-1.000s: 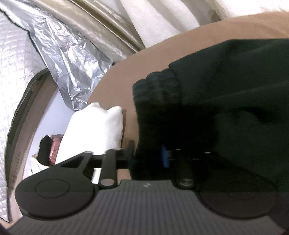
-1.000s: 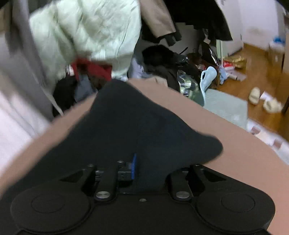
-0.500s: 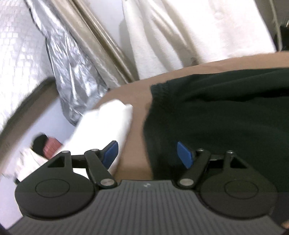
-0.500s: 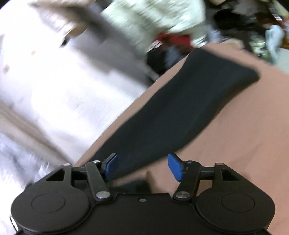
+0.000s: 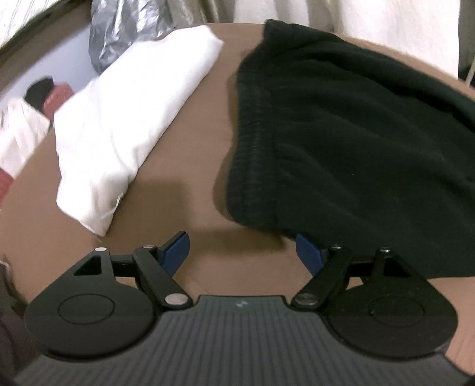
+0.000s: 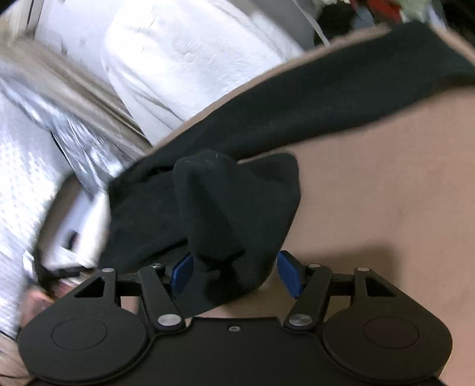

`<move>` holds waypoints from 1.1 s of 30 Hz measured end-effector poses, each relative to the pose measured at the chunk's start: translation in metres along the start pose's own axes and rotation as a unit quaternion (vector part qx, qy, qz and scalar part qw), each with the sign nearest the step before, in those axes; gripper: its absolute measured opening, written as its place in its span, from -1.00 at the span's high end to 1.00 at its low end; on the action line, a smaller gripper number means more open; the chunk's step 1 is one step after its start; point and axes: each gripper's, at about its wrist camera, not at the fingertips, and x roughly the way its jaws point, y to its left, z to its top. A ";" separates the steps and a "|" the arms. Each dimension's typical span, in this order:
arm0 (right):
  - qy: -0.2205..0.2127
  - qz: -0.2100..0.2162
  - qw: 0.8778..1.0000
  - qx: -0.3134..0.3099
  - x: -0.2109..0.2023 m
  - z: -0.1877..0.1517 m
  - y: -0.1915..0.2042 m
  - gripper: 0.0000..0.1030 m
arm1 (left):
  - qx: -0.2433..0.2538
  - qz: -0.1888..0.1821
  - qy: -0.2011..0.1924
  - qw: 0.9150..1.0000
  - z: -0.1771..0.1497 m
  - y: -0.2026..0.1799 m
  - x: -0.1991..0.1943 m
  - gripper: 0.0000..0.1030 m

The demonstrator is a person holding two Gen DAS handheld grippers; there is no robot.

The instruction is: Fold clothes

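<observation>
A black fleece garment (image 5: 350,127) with a ribbed elastic band lies on the brown surface (image 5: 184,190). My left gripper (image 5: 242,252) is open, hovering at the garment's near corner; its right blue pad (image 5: 308,255) sits just under the garment's edge. In the right wrist view the black garment (image 6: 231,207) is bunched in a mound and stretches away to the upper right. My right gripper (image 6: 234,273) is open with the bunched cloth lying loosely between its blue pads.
A folded white cloth (image 5: 124,118) lies on the brown surface left of the black garment. Crinkled silver foil (image 5: 118,26) and white fabric (image 6: 184,59) hang behind. A pile of clothes (image 6: 371,12) shows at the far right.
Both grippers were shut on the black garment a second ago and have opened. The garment has dropped onto the surface. The left gripper has backed off; the right view has swung left.
</observation>
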 end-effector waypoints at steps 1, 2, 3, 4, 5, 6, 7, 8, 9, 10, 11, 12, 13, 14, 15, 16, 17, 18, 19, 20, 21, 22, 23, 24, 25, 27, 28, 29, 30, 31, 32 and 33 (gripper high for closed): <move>0.001 0.012 1.000 0.007 0.001 -0.005 -0.003 -0.32 | -0.015 -0.006 -0.001 1.000 -0.001 0.009 0.000 -0.53; 0.003 0.024 1.000 0.015 0.003 -0.010 -0.006 -0.32 | -0.033 -0.016 -0.004 0.999 -0.001 0.016 0.000 -0.53; 0.006 0.033 0.999 0.021 0.006 -0.013 -0.007 -0.32 | -0.050 -0.032 -0.007 0.998 -0.001 0.023 0.000 -0.53; 0.012 0.038 0.999 0.024 0.013 -0.015 -0.007 -0.32 | -0.066 -0.048 -0.009 0.997 -0.002 0.029 0.000 -0.53; 0.018 0.043 0.999 0.028 0.020 -0.017 -0.006 -0.32 | -0.081 -0.064 -0.009 0.995 -0.004 0.033 0.001 -0.53; 0.024 0.047 0.998 0.031 0.027 -0.019 -0.006 -0.32 | -0.096 -0.080 -0.008 0.992 -0.006 0.035 0.003 -0.53; 0.029 0.044 0.998 0.032 0.034 -0.022 -0.004 -0.33 | -0.109 -0.099 -0.004 0.989 -0.009 0.036 0.006 -0.53; 0.033 0.028 0.999 0.028 0.043 -0.026 0.000 -0.34 | -0.123 -0.117 0.000 0.985 -0.012 0.037 0.010 -0.53; 0.032 0.013 0.999 0.026 0.052 -0.030 0.003 -0.35 | -0.138 -0.136 0.005 0.981 -0.014 0.036 0.016 -0.53; 0.024 0.000 0.999 0.026 0.061 -0.033 0.004 -0.36 | -0.153 -0.148 0.009 0.977 -0.014 0.035 0.023 -0.53; 0.013 -0.010 1.000 0.023 0.069 -0.037 0.008 -0.37 | -0.170 -0.155 0.014 0.973 -0.016 0.034 0.031 -0.54; -0.003 -0.016 1.000 0.014 0.073 -0.040 0.013 -0.37 | -0.186 -0.157 0.020 0.970 -0.017 0.032 0.040 -0.54; -0.021 -0.020 1.000 0.010 0.078 -0.043 0.017 -0.39 | -0.200 -0.157 0.025 0.967 -0.018 0.029 0.049 -0.57; -0.040 -0.022 0.999 0.011 0.083 -0.045 0.020 -0.45 | -0.205 -0.153 0.029 0.966 -0.017 0.026 0.055 -0.63; -0.060 -0.024 0.998 0.013 0.088 -0.047 0.023 -0.53 | -0.199 -0.145 0.029 0.969 -0.013 0.022 0.057 -0.65; -0.079 -0.025 0.996 0.019 0.092 -0.048 0.025 -0.65 | -0.186 -0.134 0.026 0.973 -0.008 0.016 0.056 -0.66; -0.100 -0.025 0.994 0.031 0.095 -0.049 0.026 -0.65 | -0.172 -0.124 0.023 0.977 -0.002 0.011 0.056 -0.66; -0.119 -0.031 0.992 0.037 0.094 -0.049 0.027 -0.65 | -0.156 -0.116 0.020 0.981 0.003 0.005 0.055 -0.66; -0.130 -0.042 0.990 0.033 0.095 -0.048 0.031 -0.53 | -0.141 -0.107 0.017 0.984 0.008 0.000 0.054 -0.66; -0.134 -0.063 0.989 0.020 0.096 -0.045 0.036 0.00 | -0.127 -0.100 0.014 0.987 0.013 -0.005 0.054 -0.66; -0.131 -0.090 0.987 0.004 0.097 -0.040 0.042 0.36 | -0.124 -0.098 0.013 0.987 0.016 -0.006 0.053 -0.66; -0.118 -0.119 0.986 -0.018 0.098 -0.033 0.046 0.55 | -0.122 -0.097 0.013 0.988 0.018 -0.007 0.053 -0.66; -0.113 -0.130 0.984 -0.038 0.094 -0.028 0.049 0.61 | -0.128 -0.099 0.014 0.987 0.019 -0.006 0.052 -0.66; -0.124 -0.134 0.982 -0.056 0.084 -0.023 0.055 0.62 | -0.137 -0.105 0.013 0.985 0.017 -0.004 0.050 -0.66; -0.141 -0.146 0.976 -0.080 0.071 -0.018 0.062 0.63 | -0.146 -0.112 0.011 0.983 0.016 0.001 0.048 -0.66; -0.195 -0.191 0.952 -0.141 0.036 -0.006 0.081 0.63 | -0.157 -0.125 0.007 0.980 0.010 0.011 0.043 -0.66; -0.223 -0.204 0.942 -0.149 0.015 -0.001 0.085 0.63 | -0.162 -0.132 0.006 0.978 0.007 0.014 0.043 -0.66; -0.241 -0.212 0.935 -0.147 -0.004 0.005 0.086 0.63 | -0.167 -0.139 0.005 0.976 0.004 0.017 0.043 -0.66; -0.243 -0.216 0.934 -0.146 -0.014 0.011 0.086 0.63 | -0.173 -0.147 0.005 0.974 0.001 0.021 0.043 -0.66; -0.234 -0.226 0.934 -0.150 -0.016 0.015 0.084 0.62 | -0.186 -0.157 0.006 0.970 0.001 0.025 0.044 -0.66; -0.220 -0.249 0.930 -0.160 -0.014 0.017 0.080 0.58 | -0.203 -0.167 0.005 0.965 0.000 0.030 0.048 -0.66; -0.203 -0.276 0.924 -0.171 -0.008 0.016 0.077 0.56 | -0.217 -0.177 0.004 0.960 0.000 0.034 0.050 -0.66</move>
